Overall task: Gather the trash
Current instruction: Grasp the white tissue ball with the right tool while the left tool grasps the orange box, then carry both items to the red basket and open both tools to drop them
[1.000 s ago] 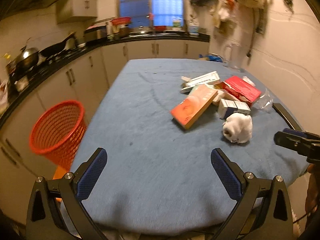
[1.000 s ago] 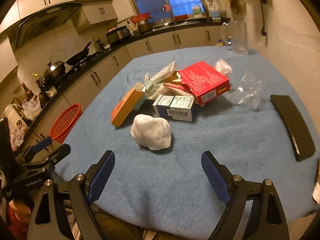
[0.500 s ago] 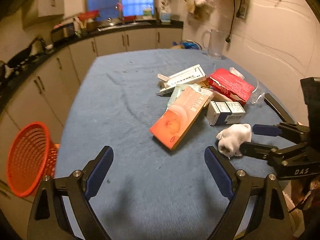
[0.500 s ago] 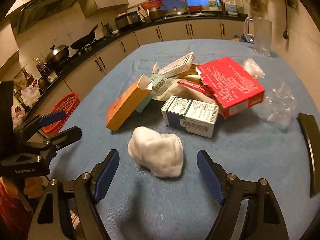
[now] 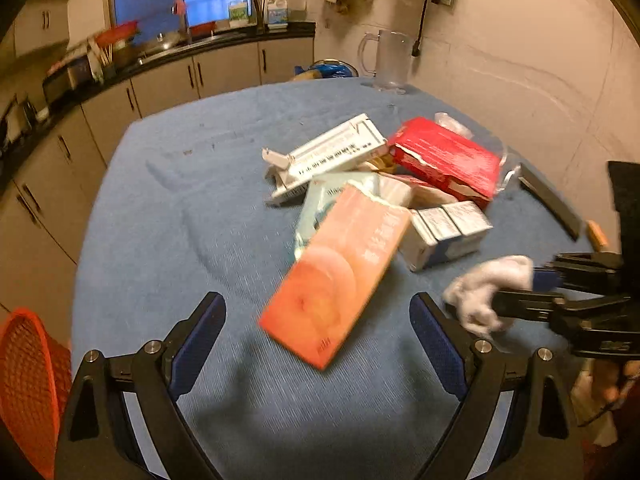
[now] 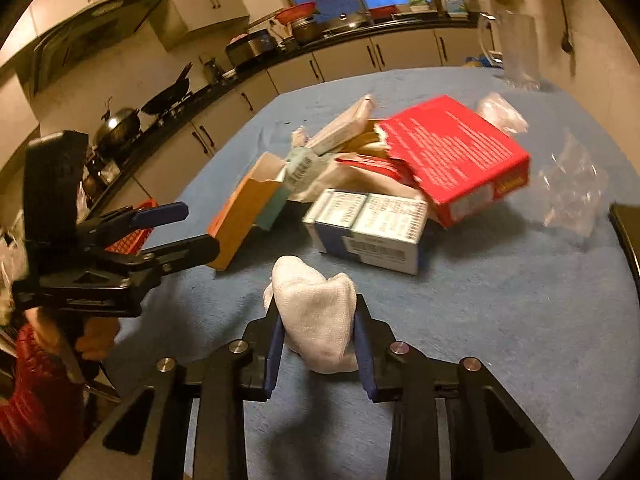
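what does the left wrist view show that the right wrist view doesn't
Only the left wrist view shows the orange box's broad printed face, the open left tongs hanging just short of it, and the glass pitcher sharply.

Only the right wrist view shows the wok on the stove, the range hood, and the crumpled clear plastic.

Both show the blue tablecloth, red box, blue-and-white box, orange basket, and the white wad between the closing right tongs.
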Action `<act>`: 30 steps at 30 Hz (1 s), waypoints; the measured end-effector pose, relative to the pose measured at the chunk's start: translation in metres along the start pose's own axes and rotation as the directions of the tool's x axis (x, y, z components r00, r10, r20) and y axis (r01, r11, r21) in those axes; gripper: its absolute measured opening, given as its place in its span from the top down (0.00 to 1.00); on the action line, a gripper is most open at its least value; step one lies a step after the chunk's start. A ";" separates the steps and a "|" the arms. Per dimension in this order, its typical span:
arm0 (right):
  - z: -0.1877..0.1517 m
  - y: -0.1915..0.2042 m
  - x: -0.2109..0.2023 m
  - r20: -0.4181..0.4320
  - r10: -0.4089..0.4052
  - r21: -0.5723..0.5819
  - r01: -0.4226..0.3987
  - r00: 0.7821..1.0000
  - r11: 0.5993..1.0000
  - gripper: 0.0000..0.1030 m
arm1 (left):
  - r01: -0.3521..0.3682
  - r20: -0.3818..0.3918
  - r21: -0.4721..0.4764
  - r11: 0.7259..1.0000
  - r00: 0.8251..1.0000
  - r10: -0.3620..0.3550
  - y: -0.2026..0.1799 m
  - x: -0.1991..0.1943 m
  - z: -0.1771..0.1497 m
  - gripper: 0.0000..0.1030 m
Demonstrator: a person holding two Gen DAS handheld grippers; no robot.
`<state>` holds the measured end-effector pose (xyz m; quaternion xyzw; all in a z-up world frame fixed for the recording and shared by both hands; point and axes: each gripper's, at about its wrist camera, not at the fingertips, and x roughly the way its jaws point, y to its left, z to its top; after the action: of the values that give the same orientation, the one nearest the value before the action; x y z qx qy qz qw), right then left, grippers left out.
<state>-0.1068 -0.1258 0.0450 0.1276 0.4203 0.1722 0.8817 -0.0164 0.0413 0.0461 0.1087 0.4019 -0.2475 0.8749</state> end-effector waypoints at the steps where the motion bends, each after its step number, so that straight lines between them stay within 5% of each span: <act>1: 0.000 -0.002 -0.002 0.002 0.003 0.011 -0.003 1.000 1.000 0.67 | 0.004 -0.006 0.013 1.000 1.000 -0.004 -0.002 0.005 0.002 0.10; 7: -0.001 -0.009 -0.006 0.011 0.017 0.030 -0.018 1.000 0.999 0.67 | 0.002 -0.032 0.018 1.000 1.000 -0.002 0.000 0.028 0.010 0.11; 11: -0.002 -0.015 -0.007 0.014 0.029 0.039 -0.030 0.999 0.999 0.67 | 0.009 -0.052 -0.016 1.000 0.999 -0.010 0.005 0.032 0.009 0.45; 30: 0.006 0.002 -0.026 0.061 0.041 0.004 -0.041 0.997 0.999 0.67 | 0.015 0.080 -0.161 0.987 0.997 -0.002 0.021 -0.038 -0.009 0.53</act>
<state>-0.1178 -0.1353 0.0676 0.1439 0.3910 0.1852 0.8900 -0.0327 0.0754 0.0683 0.0259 0.3860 -0.2223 0.8950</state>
